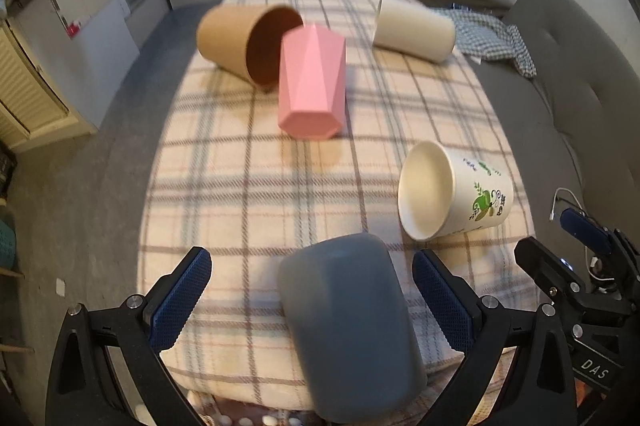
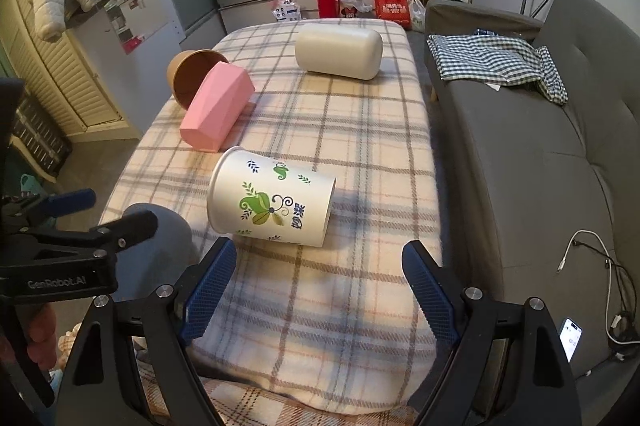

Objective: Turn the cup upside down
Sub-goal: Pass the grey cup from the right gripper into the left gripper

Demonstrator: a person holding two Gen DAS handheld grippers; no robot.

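Note:
Several cups lie on their sides on a plaid-covered table (image 1: 240,194). A grey cup (image 1: 348,322) lies nearest, between the fingers of my open left gripper (image 1: 316,302), untouched by either pad; it also shows in the right wrist view (image 2: 168,238). A white paper cup with green leaf print (image 1: 456,194) (image 2: 272,202) lies just beyond my open, empty right gripper (image 2: 320,290). A pink faceted cup (image 1: 312,82) (image 2: 216,106), a brown paper cup (image 1: 244,38) (image 2: 192,74) and a cream cup (image 1: 416,26) (image 2: 340,52) lie farther back.
A grey sofa (image 2: 532,154) with a checked cloth (image 2: 500,60) runs along the table's right side. A charging cable (image 2: 592,254) and a phone (image 2: 570,338) lie at its near end. Cabinets, a fridge and red bags (image 2: 394,8) stand behind the table.

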